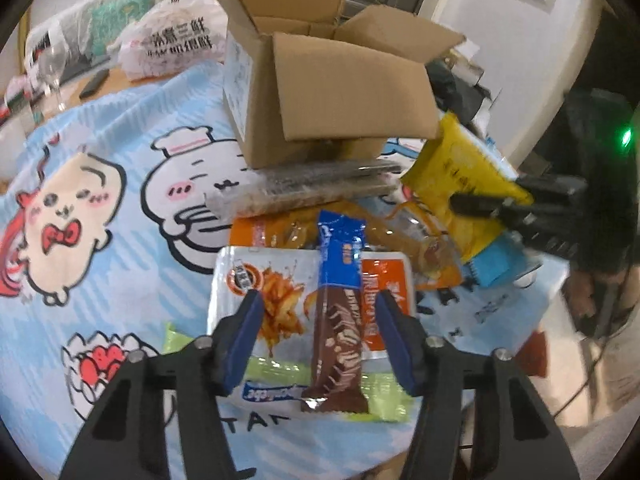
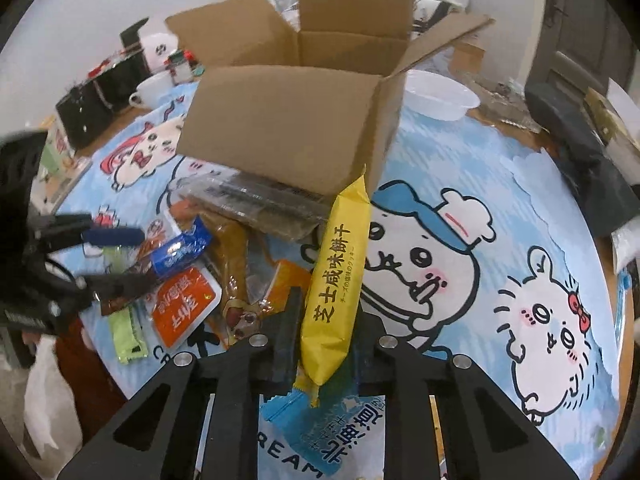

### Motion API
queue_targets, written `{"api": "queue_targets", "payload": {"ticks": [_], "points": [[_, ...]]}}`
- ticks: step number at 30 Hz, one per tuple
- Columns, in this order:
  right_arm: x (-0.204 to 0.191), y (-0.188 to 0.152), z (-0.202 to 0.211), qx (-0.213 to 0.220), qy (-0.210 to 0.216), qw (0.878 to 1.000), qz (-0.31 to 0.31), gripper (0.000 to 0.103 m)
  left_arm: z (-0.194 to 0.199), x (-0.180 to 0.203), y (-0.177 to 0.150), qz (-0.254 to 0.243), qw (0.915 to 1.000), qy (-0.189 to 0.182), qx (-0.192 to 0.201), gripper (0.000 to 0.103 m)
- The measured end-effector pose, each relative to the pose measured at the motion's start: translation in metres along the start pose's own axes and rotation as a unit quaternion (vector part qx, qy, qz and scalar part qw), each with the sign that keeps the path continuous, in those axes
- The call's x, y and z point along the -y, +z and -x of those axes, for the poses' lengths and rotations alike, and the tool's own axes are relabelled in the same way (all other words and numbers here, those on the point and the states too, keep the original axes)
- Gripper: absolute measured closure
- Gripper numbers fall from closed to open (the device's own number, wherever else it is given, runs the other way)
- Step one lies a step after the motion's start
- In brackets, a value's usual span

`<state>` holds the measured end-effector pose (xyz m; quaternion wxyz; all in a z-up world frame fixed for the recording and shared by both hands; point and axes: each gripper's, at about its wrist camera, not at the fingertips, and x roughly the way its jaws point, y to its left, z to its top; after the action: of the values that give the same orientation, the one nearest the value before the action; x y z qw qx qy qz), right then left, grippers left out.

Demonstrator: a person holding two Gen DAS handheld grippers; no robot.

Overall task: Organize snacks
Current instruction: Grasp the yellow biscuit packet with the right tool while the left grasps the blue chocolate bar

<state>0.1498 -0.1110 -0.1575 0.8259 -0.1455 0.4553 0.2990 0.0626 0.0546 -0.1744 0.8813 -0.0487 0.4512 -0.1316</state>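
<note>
An open cardboard box (image 1: 320, 92) stands on the cartoon tablecloth, also in the right wrist view (image 2: 296, 120). A heap of snack packs lies in front of it. My left gripper (image 1: 320, 312) is open, its jaws on either side of a brown and blue chocolate bar (image 1: 338, 320) that lies on a white and orange snack bag (image 1: 280, 288). My right gripper (image 2: 324, 320) is shut on a yellow biscuit pack (image 2: 336, 280) and holds it up in front of the box. It shows in the left wrist view (image 1: 460, 184) too.
A clear pack of dark sticks (image 1: 312, 188) lies against the box. An orange snack bag (image 2: 184, 304), a green pack (image 2: 126, 336) and a blue pouch (image 2: 340, 436) lie near. A white bowl (image 2: 440, 96) and clutter stand behind. The table edge is at the front.
</note>
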Motion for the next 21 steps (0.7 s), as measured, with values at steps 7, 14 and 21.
{"api": "queue_targets", "payload": {"ticks": [7, 14, 21], "points": [[0.007, 0.003, 0.016, 0.028, 0.005, 1.0, -0.013, 0.09, -0.001, 0.006, 0.001, -0.024, 0.9997, 0.011, -0.003, 0.08], [0.013, -0.001, 0.022, 0.031, 0.011, 0.999, -0.024, 0.09, 0.001, 0.012, 0.002, -0.042, 0.999, 0.014, 0.0, 0.087], [0.016, -0.007, 0.041, 0.046, 0.03, 0.998, -0.04, 0.09, 0.026, 0.01, 0.008, -0.042, 0.9988, 0.009, 0.022, 0.087]]}}
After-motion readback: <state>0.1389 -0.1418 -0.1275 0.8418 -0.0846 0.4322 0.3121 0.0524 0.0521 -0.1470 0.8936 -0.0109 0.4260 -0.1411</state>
